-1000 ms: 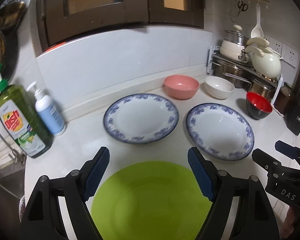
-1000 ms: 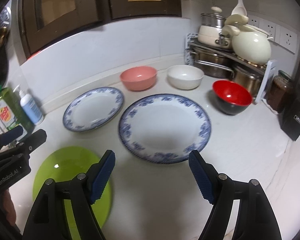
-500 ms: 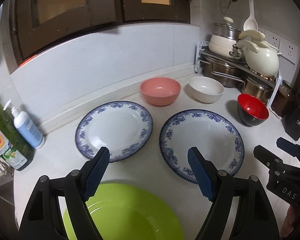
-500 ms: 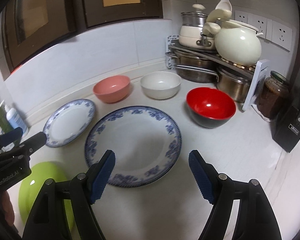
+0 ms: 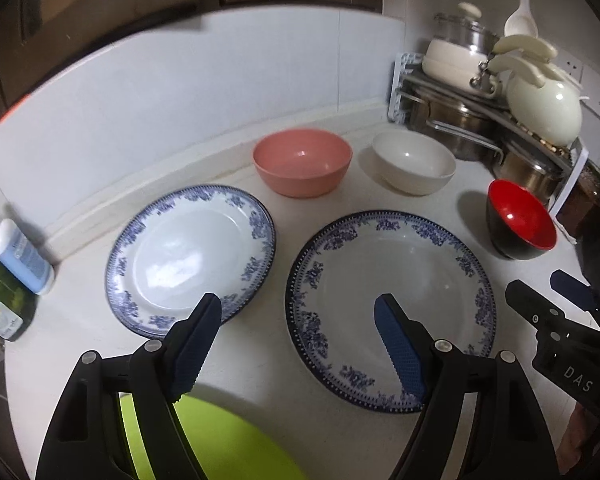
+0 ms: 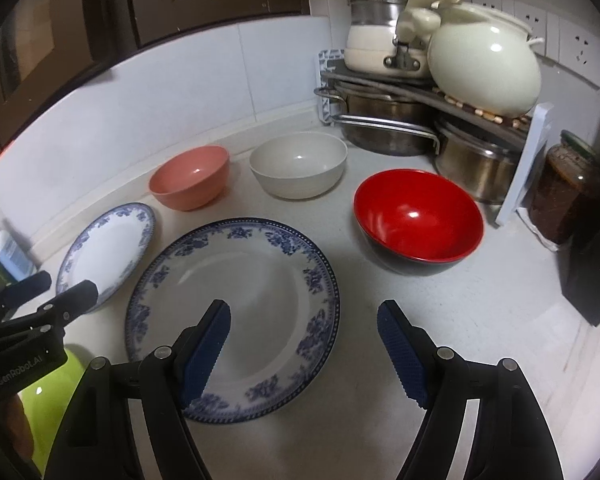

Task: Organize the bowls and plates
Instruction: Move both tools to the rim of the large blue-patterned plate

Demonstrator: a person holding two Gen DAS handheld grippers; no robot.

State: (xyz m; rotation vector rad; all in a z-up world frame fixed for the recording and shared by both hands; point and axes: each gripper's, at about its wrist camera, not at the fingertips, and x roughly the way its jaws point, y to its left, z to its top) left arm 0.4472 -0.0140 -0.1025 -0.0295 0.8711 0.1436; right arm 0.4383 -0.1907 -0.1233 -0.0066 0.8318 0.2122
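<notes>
Two blue-patterned white plates lie on the white counter: a smaller plate (image 5: 192,256) (image 6: 106,250) at left and a larger plate (image 5: 390,304) (image 6: 236,308) beside it. Behind them stand a pink bowl (image 5: 302,166) (image 6: 190,182) and a white bowl (image 5: 414,166) (image 6: 298,164). A red bowl with a black outside (image 5: 520,220) (image 6: 418,220) sits to the right. A lime green plate (image 5: 212,440) (image 6: 48,392) lies nearest. My left gripper (image 5: 298,338) hovers open over the gap between the two patterned plates. My right gripper (image 6: 304,342) is open above the larger plate's right rim. Both hold nothing.
A metal rack (image 6: 420,92) with steel pots and a cream kettle (image 6: 484,64) fills the back right corner. A dark jar (image 6: 560,196) and a black box (image 6: 596,276) stand at the right. Soap bottles (image 5: 16,256) stand at far left. A tiled wall backs the counter.
Both grippers have moved forward and to the right over the counter. The green plate has slid down and out of most of the view; the bowls and the rack look closer.
</notes>
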